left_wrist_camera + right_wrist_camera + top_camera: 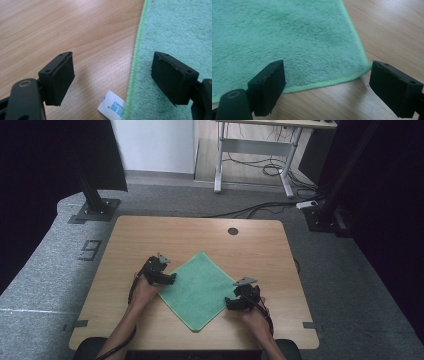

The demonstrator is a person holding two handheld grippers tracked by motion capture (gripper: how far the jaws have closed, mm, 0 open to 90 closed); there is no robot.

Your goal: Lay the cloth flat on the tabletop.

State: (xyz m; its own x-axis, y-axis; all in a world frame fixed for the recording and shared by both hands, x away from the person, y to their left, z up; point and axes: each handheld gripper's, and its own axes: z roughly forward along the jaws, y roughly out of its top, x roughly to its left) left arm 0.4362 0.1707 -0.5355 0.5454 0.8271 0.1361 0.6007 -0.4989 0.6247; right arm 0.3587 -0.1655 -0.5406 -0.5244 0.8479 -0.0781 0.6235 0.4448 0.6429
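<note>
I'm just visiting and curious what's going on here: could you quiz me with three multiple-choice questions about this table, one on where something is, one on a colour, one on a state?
1. Where does the cloth lie?
A. Between the two grippers
B. On the floor
C. At the table's far edge

2. What colour is the cloth?
A. Red
B. Green
C. White

3. How do the jaws of the left gripper stand?
A. Clamped on the cloth
B. Shut on nothing
C. Open, astride the cloth's edge

Answers: 1 A, the high view shows it flat between them; 2 B, green pile throughout; 3 C, bare wood and hem show between the pads.
</note>
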